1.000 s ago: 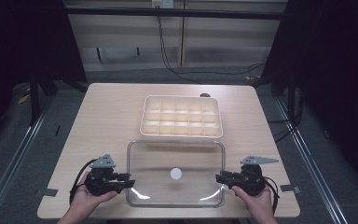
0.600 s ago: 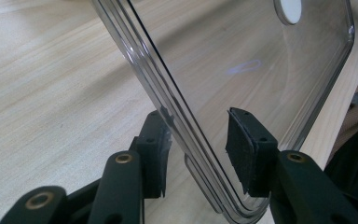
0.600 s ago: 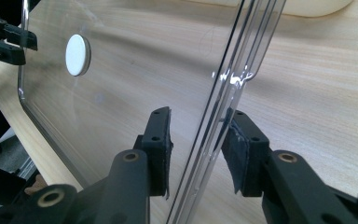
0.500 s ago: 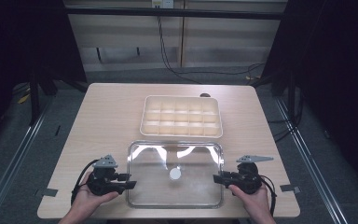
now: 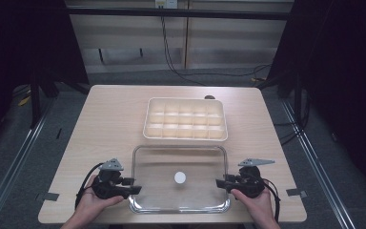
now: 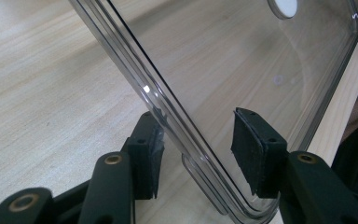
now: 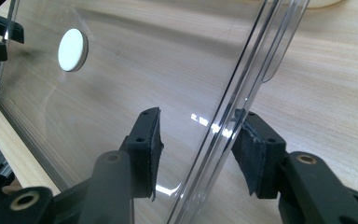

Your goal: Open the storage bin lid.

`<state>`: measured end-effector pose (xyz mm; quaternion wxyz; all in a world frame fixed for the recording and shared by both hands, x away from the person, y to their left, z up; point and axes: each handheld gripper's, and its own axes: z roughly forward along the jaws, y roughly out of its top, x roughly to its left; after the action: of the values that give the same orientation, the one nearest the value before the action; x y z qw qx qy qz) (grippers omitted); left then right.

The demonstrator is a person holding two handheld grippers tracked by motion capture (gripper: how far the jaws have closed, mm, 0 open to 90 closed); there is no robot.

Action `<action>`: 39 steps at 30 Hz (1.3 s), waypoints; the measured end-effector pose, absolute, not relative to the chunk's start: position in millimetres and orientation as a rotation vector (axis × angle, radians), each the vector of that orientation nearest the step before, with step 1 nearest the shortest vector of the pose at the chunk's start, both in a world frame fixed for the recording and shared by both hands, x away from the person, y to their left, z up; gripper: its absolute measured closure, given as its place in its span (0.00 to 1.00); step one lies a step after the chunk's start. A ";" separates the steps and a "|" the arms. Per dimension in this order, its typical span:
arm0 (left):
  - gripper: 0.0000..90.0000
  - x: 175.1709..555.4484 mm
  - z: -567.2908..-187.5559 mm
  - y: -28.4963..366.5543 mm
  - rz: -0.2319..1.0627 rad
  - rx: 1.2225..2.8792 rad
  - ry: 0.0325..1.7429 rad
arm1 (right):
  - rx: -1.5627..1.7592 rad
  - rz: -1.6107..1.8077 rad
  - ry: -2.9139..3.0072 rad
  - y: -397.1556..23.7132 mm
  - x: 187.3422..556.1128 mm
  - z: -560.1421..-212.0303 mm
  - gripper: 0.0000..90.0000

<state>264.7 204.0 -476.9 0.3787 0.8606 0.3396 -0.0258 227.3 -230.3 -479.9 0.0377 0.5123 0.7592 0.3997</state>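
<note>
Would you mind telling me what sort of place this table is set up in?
Probably a lab or recording bay rather than a home: the wooden table stands alone between dark curtains, with metal floor rails beside it, loose cables behind, and tape marks at its front corners.

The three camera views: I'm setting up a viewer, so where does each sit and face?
High view: above the near table edge, looking forward and down; both hands, left gripper, right gripper.
Left gripper view: on that gripper, facing the clear rectangular plastic lid edge between its open jaws.
Right gripper view: likewise, at the opposite edge.
Shared: lid, round white knob, wooden table.
</note>
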 end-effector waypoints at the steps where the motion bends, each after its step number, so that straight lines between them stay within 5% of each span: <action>1: 0.59 264.9 -477.2 204.0 -0.066 2.197 0.867 | 1.574 1.233 2.328 -230.4 227.8 -480.5 0.59; 21: 0.54 274.3 -487.6 191.9 -0.051 2.241 0.902 | 1.554 1.044 2.319 -228.2 232.8 -492.4 0.44; 39: 0.46 272.2 -484.6 193.0 -0.039 2.203 0.908 | 1.506 1.199 2.230 -237.0 230.2 -484.9 0.38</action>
<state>272.2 193.0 -484.6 0.3704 0.8586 0.3540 -0.0153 230.2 -237.0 -484.9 0.0978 0.5088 0.7533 0.4051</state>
